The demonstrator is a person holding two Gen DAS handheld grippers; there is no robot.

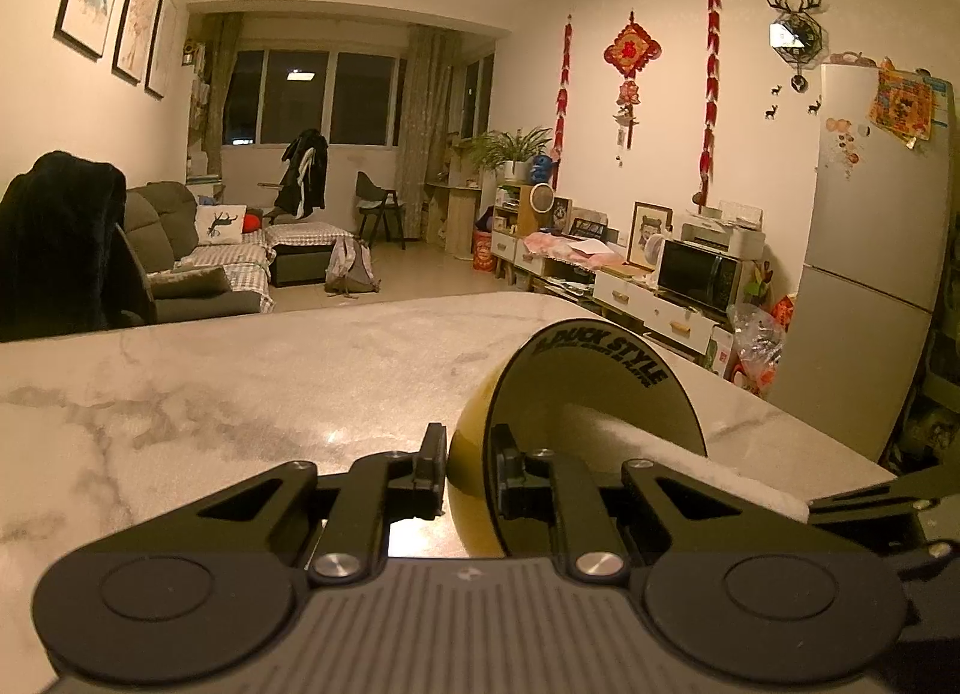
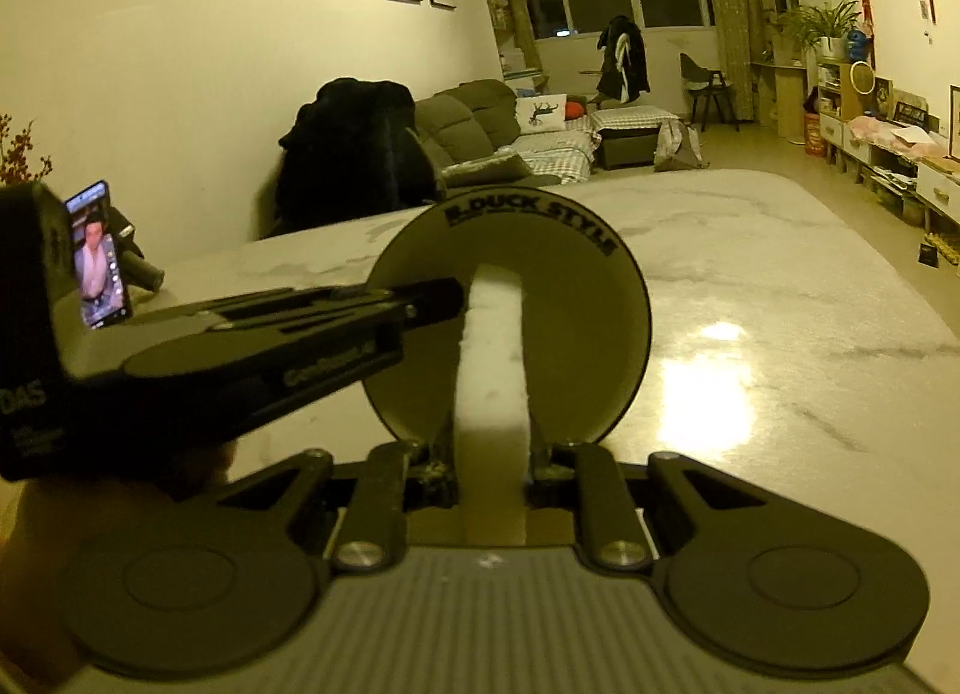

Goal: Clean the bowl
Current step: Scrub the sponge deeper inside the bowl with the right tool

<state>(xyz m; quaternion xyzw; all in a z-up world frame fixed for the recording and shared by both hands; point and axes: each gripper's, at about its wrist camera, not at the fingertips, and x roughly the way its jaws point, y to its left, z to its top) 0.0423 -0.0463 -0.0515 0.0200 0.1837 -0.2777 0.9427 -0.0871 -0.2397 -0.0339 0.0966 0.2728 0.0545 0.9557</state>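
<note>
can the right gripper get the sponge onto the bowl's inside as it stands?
Probably yes. The left gripper holds the bowl by its rim, tipped on edge with the opening facing the right gripper. The sponge already reaches into the bowl, and nothing sits between them.

"B.DUCK STYLE" runs in black along the bowl's (image 2: 540, 286) inner rim; the left gripper's (image 2: 447, 289) body shows "DAS".

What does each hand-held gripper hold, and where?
Left hand-held gripper: yellow bowl, pinched at its rim. Right hand-held gripper: white sponge, by its near end.
</note>
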